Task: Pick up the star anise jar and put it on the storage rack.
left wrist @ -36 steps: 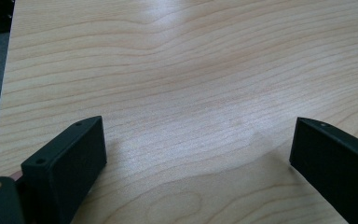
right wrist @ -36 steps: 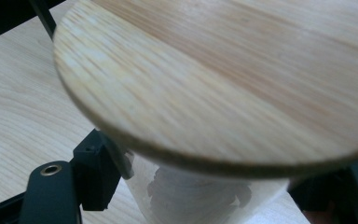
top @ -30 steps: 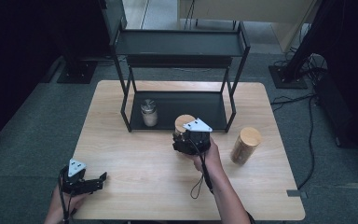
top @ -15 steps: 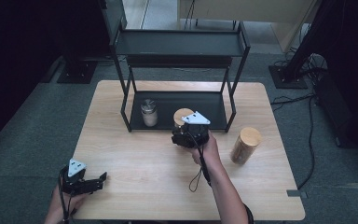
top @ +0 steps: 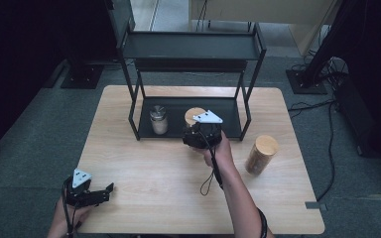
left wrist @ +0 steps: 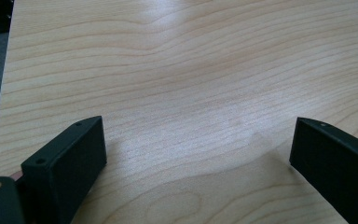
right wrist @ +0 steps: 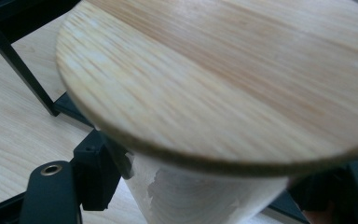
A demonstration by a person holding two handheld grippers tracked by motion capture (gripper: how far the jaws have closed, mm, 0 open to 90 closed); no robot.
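Wood-lidded jar [right wrist: 223, 93] sits clamped in the right gripper [top: 198, 130]: in the right gripper view the black jaws press on both sides of the pale body just under the lid's rim, w/ the round lid big and blurred up close. Contents look whitish through the wall; can't tell what they are. From the high view the jar's lid [top: 194, 115] peeks out just behind the gripper's grey plate, at the front edge of the rack's bottom shelf, right of centre. Whether the base rests on the shelf or hangs above it, can't tell. Person's right hand [top: 222, 151] grips the tool from behind, forearm coming up from the bottom edge, cable looping down onto the table.

Black metal rack [top: 250, 106] stands at the far-middle of the table, two tiers, top shelf bare. On the bottom shelf, left part, a small glass jar [top: 158, 119] w/ metal-looking lid and pale contents, upright, apart from the held jar.

Right of the rack, on the tabletop, a tall wooden-lidded canister [top: 261, 154] stands upright, near the right forearm but not touching.

Light wooden table [top: 149, 163] carries all of it. Left gripper [top: 101, 194] lies low at the near-left corner, held by the left hand [top: 67, 218]; jaws spread wide, nothing btwn them. The left gripper view has bare wood grain btwn the two black jaws.
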